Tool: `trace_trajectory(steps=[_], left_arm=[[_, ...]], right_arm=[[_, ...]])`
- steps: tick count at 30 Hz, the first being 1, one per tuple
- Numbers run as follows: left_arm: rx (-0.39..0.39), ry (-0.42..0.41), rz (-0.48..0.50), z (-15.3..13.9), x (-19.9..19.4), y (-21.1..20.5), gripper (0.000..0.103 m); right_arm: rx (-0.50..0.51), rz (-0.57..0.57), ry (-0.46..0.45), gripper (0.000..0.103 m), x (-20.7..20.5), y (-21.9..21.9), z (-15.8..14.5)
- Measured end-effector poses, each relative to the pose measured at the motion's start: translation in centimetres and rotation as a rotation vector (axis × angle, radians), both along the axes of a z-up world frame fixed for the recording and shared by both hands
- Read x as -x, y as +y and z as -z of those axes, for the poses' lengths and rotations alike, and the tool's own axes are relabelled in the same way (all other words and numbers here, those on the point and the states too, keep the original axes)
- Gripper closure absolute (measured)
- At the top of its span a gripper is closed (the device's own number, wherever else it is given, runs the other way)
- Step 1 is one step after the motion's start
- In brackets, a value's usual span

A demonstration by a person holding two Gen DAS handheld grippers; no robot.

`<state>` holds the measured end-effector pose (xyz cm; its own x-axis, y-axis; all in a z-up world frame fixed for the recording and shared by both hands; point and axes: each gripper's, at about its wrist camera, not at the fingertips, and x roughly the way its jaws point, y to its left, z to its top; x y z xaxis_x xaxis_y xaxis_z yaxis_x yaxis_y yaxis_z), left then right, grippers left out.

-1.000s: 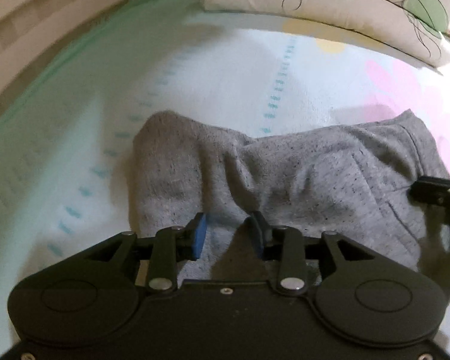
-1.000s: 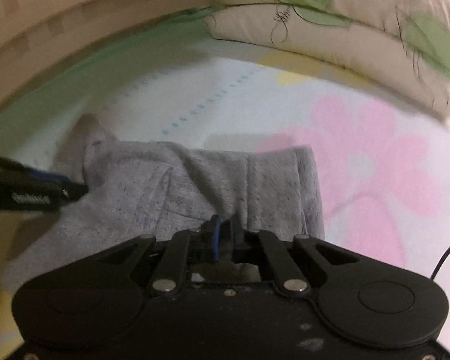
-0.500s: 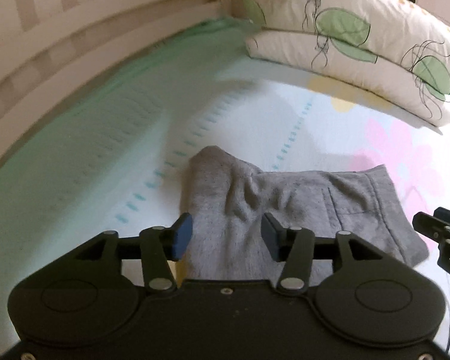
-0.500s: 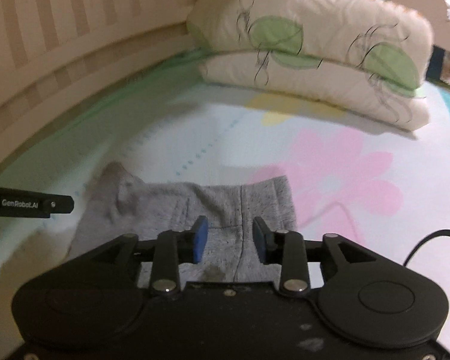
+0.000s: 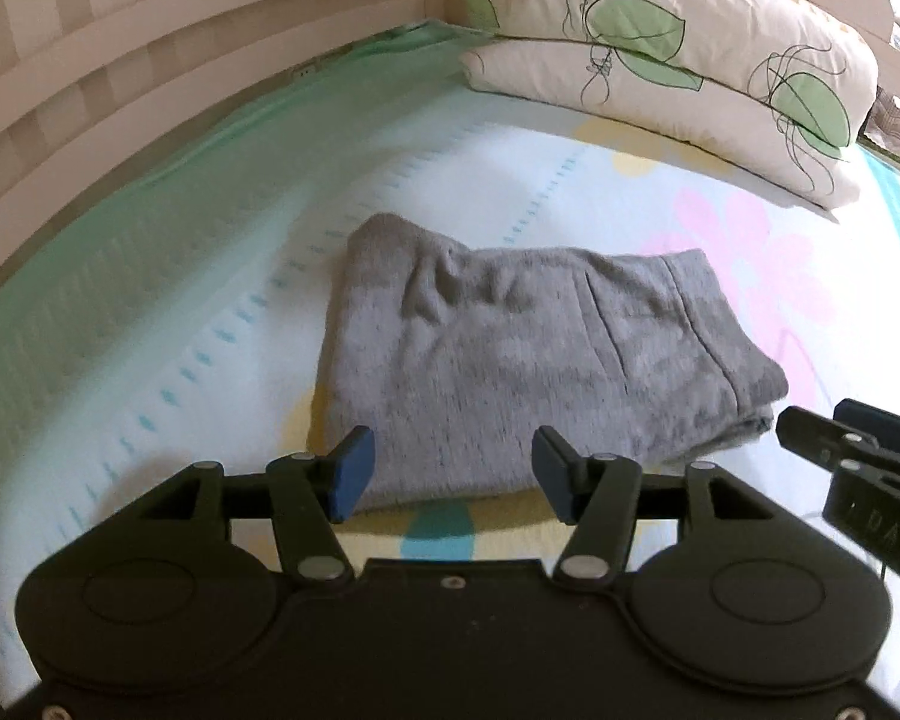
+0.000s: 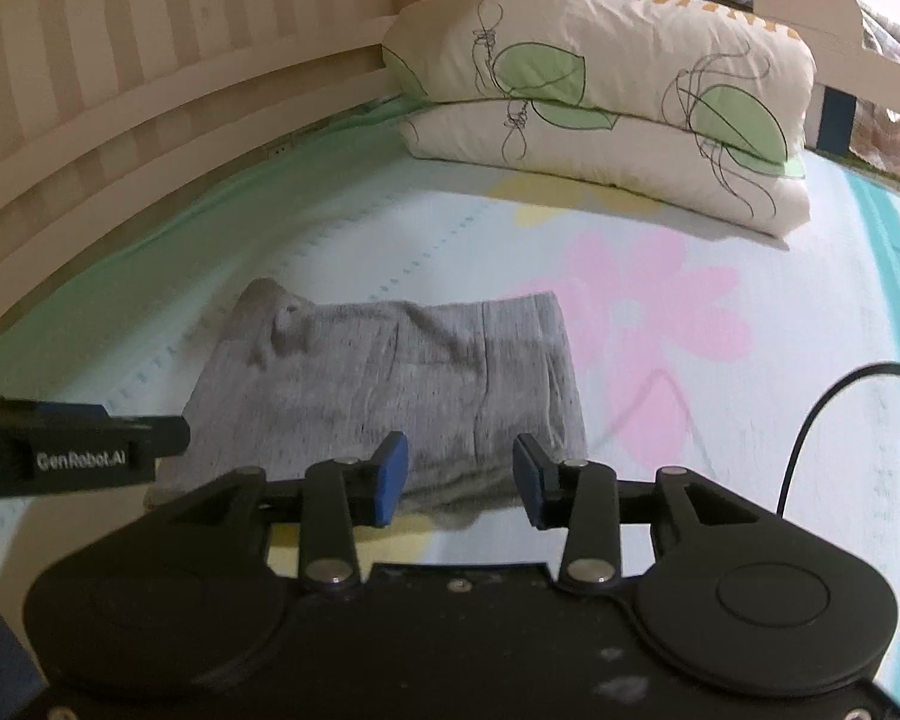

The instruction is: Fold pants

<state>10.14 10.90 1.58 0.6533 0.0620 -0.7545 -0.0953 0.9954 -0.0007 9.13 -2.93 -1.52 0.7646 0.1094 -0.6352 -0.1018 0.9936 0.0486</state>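
The grey pants [image 5: 510, 360] lay folded in a compact bundle on the bed [image 5: 150, 300], near the pillows [image 6: 600, 102]. Both the left gripper [image 5: 450, 468] and right gripper [image 6: 459, 474] were opening, fingers empty. Soft, light, floppy knit: probably best pinched at a thick folded edge.

The pants [image 5: 510, 360] lie folded on the bed [image 5: 150, 312]. Behind the pants, two stacked pillows [image 5: 678, 60] sit by the headboard [image 5: 150, 48]. The cable [image 6: 810, 420] lies on the bed to the right of the pants.
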Motion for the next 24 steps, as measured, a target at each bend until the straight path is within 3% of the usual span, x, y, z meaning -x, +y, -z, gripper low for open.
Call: trace_trajectory(steps=[6, 10, 24], left_arm=[[-0.027, -0.002, -0.009, 1.1, 0.5, 0.0, 0.040], [0.035, 0.026, -0.007, 1.7, 0.5, 0.5, 0.040], [0.049, 0.033, -0.017, 1.8, 0.4, 0.8, 0.040]], right_arm=[[-0.003, 0.018, 0.017, 0.061, 0.1, 0.0, 0.2], [-0.002, 0.024, 0.029, 0.062, -0.1, 0.1, 0.3], [0.002, 0.014, 0.051, 0.062, -0.3, 0.4, 0.6]])
